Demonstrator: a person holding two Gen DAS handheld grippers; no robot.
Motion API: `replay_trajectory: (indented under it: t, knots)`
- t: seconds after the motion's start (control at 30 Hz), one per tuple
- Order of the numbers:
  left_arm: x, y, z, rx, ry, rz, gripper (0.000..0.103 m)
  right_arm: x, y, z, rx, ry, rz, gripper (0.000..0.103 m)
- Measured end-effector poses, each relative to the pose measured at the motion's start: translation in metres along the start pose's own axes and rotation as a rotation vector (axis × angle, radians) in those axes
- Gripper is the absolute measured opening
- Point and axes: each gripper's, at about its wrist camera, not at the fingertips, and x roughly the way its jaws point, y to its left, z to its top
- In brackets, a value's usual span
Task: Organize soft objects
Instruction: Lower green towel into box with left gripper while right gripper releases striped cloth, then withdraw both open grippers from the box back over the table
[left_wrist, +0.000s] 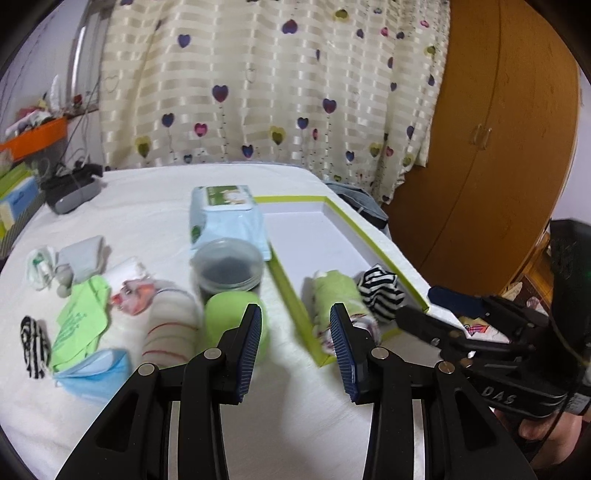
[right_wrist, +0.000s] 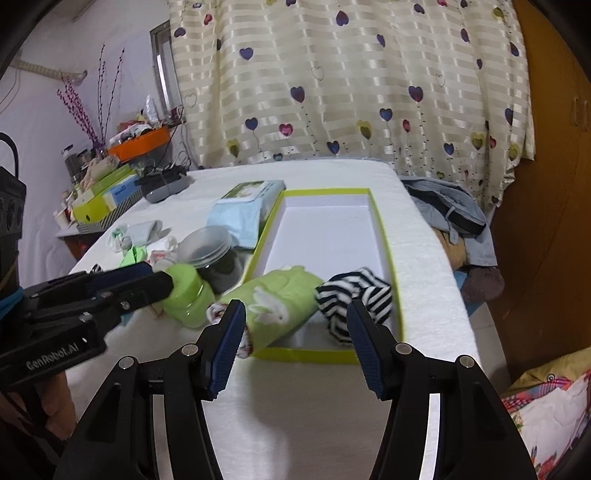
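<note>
Two soft things, a green roll (right_wrist: 284, 302) and a striped sock (right_wrist: 354, 295), are seen at the near end of the tray (right_wrist: 380, 229); the roll overhangs its near left rim. Most of the tray floor beyond them is left bare. Bare bed (right_wrist: 295, 398) is seen between rim and right gripper (right_wrist: 295, 347), its jaws spread, nothing between. Left gripper (left_wrist: 295, 347) jaws are likewise held apart, empty, beside a green ball (left_wrist: 229, 314).
</note>
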Motion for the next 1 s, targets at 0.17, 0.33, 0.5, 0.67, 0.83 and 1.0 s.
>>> replay_trajectory:
  t: [0.17,0.33,0.5,0.67,0.83,1.0]
  knots:
    - [-0.004,0.017,-0.006,-0.028,0.0,0.017,0.036,0.024,0.017,-0.008,-0.049,0.069,0.0,0.058]
    - [0.002,0.03,-0.005,-0.044,0.017,0.029,0.036,0.045,0.01,-0.006,-0.034,0.094,-0.057,0.058]
    - [0.009,0.042,-0.005,-0.071,0.026,0.046,0.036,0.056,0.0,0.0,-0.011,0.105,-0.097,0.058]
    - [0.009,0.049,-0.006,-0.081,0.024,0.064,0.036,0.044,0.007,0.003,-0.02,0.065,-0.05,0.058]
    - [0.0,0.062,-0.01,-0.102,0.012,0.093,0.036,0.031,0.022,0.007,-0.029,0.016,0.022,0.058]
    - [-0.016,0.083,-0.019,-0.135,-0.009,0.126,0.039,0.017,0.045,0.012,-0.062,-0.044,0.086,0.058]
